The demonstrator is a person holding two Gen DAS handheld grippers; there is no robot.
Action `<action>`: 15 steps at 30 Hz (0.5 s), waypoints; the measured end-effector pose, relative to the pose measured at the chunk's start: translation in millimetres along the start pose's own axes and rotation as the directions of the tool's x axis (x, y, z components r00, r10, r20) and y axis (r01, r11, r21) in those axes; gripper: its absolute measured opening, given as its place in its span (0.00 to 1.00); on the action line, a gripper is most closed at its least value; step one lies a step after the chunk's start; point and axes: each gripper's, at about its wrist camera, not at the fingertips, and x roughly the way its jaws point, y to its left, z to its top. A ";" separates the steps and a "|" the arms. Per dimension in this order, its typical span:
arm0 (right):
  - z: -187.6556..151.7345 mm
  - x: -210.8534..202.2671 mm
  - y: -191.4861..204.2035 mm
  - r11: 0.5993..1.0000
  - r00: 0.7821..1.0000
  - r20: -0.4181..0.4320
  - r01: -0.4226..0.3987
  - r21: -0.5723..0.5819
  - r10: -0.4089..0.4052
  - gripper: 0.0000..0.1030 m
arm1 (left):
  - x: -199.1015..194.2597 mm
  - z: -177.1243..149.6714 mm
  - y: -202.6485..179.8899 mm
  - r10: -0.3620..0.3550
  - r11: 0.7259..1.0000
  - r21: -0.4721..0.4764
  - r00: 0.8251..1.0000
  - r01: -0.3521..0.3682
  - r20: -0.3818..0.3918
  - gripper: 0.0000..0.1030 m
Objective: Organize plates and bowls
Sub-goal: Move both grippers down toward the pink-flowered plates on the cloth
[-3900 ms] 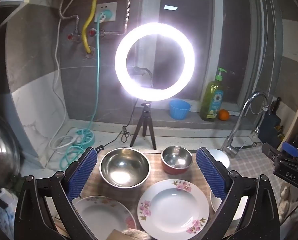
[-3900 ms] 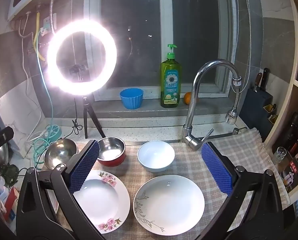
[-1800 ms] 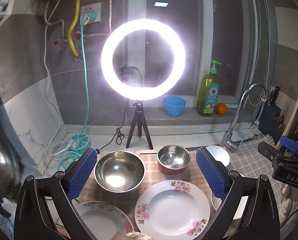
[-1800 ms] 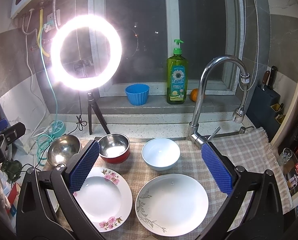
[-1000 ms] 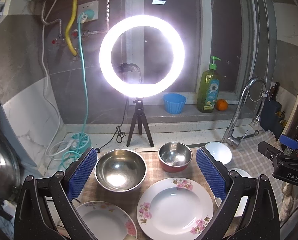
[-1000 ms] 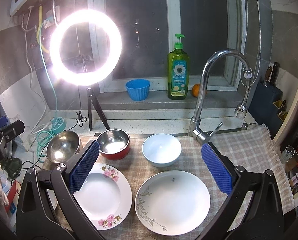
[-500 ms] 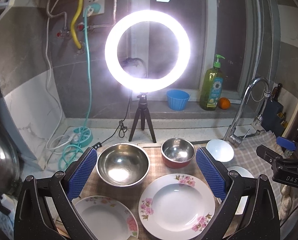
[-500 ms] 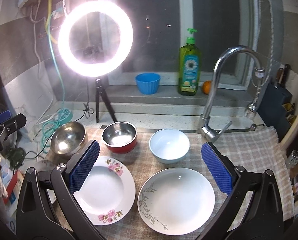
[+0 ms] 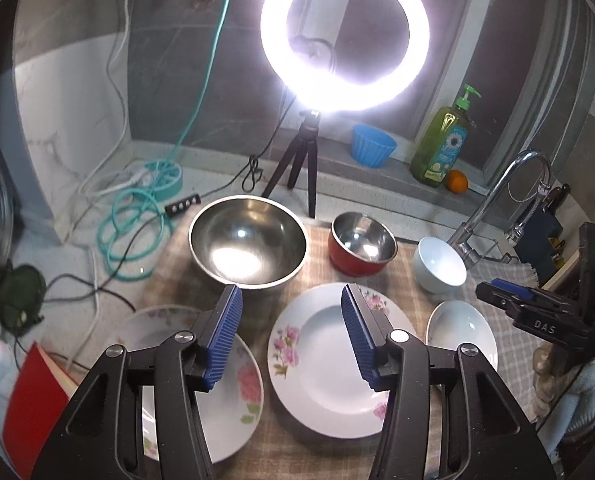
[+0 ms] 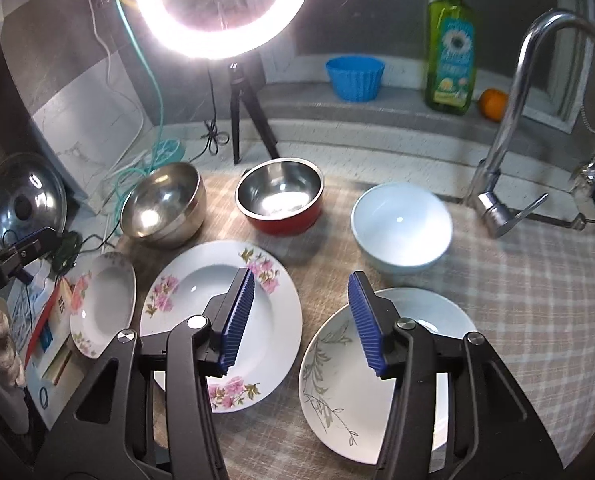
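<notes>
On the checked cloth [image 10: 537, 280] stand a large steel bowl [image 9: 247, 242] [image 10: 163, 204], a red steel-lined bowl [image 9: 361, 244] [image 10: 279, 196] and a white bowl [image 9: 439, 264] [image 10: 401, 228]. In front lie a small floral plate [image 9: 237, 400] [image 10: 101, 300], a big pink-flowered plate [image 9: 317, 364] [image 10: 201, 300] and a leaf-patterned plate [image 9: 461, 328] [image 10: 337, 380]. My left gripper [image 9: 291, 332] is open and empty, above the gap between the two floral plates. My right gripper [image 10: 301, 316] is open and empty, between the pink-flowered and leaf plates.
A ring light on a tripod [image 9: 305, 168] [image 10: 241, 120] stands behind the bowls. A faucet [image 10: 509, 120] is at the right. Cables and a teal hose [image 9: 129, 216] lie at the left, with a pot lid [image 10: 25, 200]. Soap bottle [image 10: 449, 48], blue cup and orange sit on the sill.
Both grippers have tilted down and moved closer to the dishes. Both pairs of jaws have narrowed from wide open to partly open.
</notes>
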 end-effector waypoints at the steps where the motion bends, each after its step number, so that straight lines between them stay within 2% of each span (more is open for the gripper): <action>1: 0.0 6.1 -2.0 1.000 0.999 -0.023 -0.023 0.003 0.023 0.45 | 1.1 -2.5 1.4 -0.003 1.000 -0.014 1.000 0.003 -0.010 0.44; 4: 0.4 19.8 -7.0 0.997 0.994 -0.072 -0.078 0.009 0.079 0.43 | 6.3 -15.4 5.6 -0.017 0.998 -0.057 0.999 0.015 -0.047 0.35; 7: 0.9 33.5 -7.7 0.995 0.989 -0.114 -0.096 -0.023 0.093 0.41 | 11.2 -28.9 7.2 -0.026 0.995 -0.100 0.996 0.018 -0.083 0.32; 9: 2.9 42.5 -9.0 0.992 0.982 -0.147 -0.122 -0.025 0.117 0.34 | 15.4 -38.3 8.6 -0.039 0.991 -0.135 0.993 0.024 -0.110 0.28; 15: 6.1 71.4 -12.5 0.983 0.960 -0.228 -0.178 -0.047 0.163 0.28 | 23.2 -66.7 8.7 -0.056 0.976 -0.219 0.985 0.018 -0.166 0.21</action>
